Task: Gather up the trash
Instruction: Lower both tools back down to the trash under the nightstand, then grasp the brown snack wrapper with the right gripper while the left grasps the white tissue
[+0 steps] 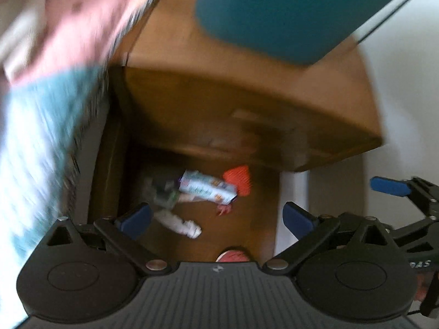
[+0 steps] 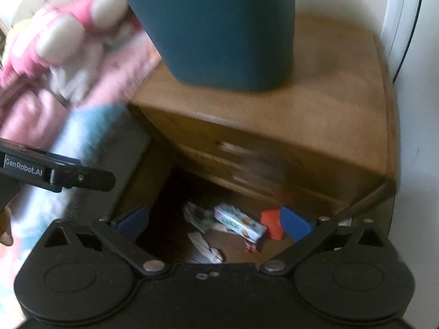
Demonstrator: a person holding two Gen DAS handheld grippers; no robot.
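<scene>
While both frames blur, the trash shows on the brown wooden floor (image 2: pixel 233 249) below a wooden nightstand (image 2: pixel 315 126). A printed cardboard carton (image 1: pixel 207 187) lies flat, its long axis slanting from upper left to lower right. Beside it sit a ribbed orange piece (image 1: pixel 238 181), a crumpled white wrapper (image 1: pixel 179 223) and a greenish crinkled packet (image 1: pixel 164 194). The left gripper (image 1: pixel 216 216) and right gripper (image 2: pixel 214 220) both stand wide apart, empty, above the litter. A smooth teal bin (image 2: pixel 219 27) stands on the nightstand
</scene>
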